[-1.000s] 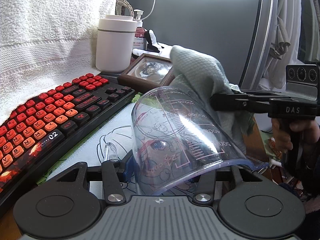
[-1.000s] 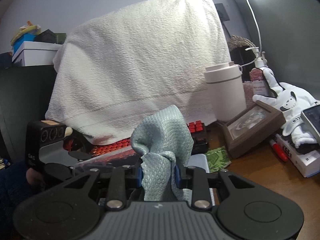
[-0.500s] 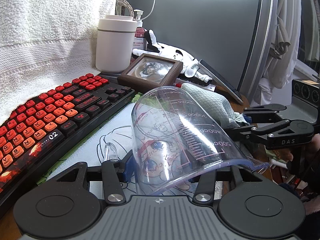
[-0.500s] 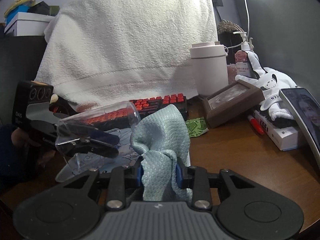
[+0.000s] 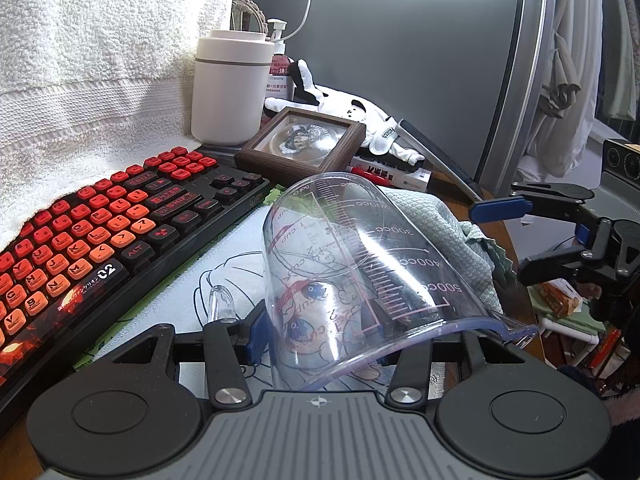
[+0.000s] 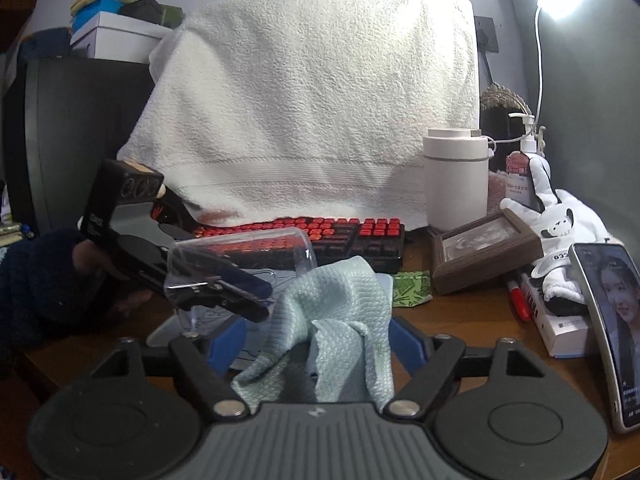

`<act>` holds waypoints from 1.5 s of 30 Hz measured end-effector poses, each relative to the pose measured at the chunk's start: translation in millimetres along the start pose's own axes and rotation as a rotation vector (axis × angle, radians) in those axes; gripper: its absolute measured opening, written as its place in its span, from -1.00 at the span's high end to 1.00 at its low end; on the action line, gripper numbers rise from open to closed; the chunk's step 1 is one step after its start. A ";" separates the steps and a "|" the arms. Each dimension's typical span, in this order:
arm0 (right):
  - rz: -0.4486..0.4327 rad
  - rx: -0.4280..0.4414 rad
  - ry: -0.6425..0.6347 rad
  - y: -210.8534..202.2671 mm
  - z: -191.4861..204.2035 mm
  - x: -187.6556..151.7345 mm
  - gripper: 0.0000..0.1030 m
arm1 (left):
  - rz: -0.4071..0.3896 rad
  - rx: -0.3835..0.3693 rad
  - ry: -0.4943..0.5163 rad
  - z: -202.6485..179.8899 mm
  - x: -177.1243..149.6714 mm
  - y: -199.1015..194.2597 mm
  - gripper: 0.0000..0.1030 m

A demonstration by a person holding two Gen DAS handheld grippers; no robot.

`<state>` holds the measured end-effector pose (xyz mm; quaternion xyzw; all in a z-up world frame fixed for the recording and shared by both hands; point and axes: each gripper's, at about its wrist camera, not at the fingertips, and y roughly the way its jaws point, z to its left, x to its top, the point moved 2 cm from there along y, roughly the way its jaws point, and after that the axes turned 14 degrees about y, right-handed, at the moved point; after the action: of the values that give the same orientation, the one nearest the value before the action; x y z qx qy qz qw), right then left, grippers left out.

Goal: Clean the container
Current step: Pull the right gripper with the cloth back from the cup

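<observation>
Clear Cup Held Sideways, Cloth Let Go

Clear plastic — a measuring cup (image 5: 360, 264) printed with volume marks — lies tipped on its side in the left hand-held gripper (image 5: 352, 332), its rim toward the camera and its base pointing away over the printed desk mat (image 5: 168, 304). One blue-padded finger sits outside the wall and the other inside, so the jaws clamp on the cup's wall near the rim. In the right wrist view the same cup (image 6: 240, 264) hangs above the mat, carried by that gripper (image 6: 236, 296) with a dark-sleeved hand (image 6: 100, 264) behind it.

The right hand-held gripper (image 6: 316, 344) has just been opening: its blue pads stand wide apart, and the pale green cloth (image 6: 336, 320) sits slumped between them, with a gap on the left side at least (whether the right pad still brushes the fabric I cannot tell). From the left wrist view the cloth (image 5: 448, 240) rests on the bench (image 6: 472, 312) just beside the cup's far side, and the right gripper (image 5: 508, 236) hangs apart from it.

A red and black keyboard (image 5: 100, 232) lies beside the mat — a white towel (image 6: 312, 112) draped behind it. A white canister (image 5: 230, 88) and a wooden picture frame (image 5: 304, 144) stand near the keyboard's end.
</observation>
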<state>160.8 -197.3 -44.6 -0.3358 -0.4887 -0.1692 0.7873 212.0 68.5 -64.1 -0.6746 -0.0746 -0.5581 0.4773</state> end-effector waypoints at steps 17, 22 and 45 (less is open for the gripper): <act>0.142 -0.117 0.041 -8.7 7.9 10.9 -0.84 | 0.000 -0.001 -0.001 0.4 0.1 -0.1 0.06; 0.134 -0.131 0.049 -14.4 7.3 13.3 -0.84 | 0.000 -0.001 -0.001 0.4 0.3 0.1 0.06; 0.223 -0.139 0.001 9.9 16.8 28.8 -0.84 | 0.000 -0.001 0.000 0.3 0.1 0.4 0.06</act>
<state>169.1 -176.8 -17.8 -0.4416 -0.4349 -0.1141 0.7764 212.5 68.5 -64.2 -0.6748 -0.0745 -0.5581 0.4771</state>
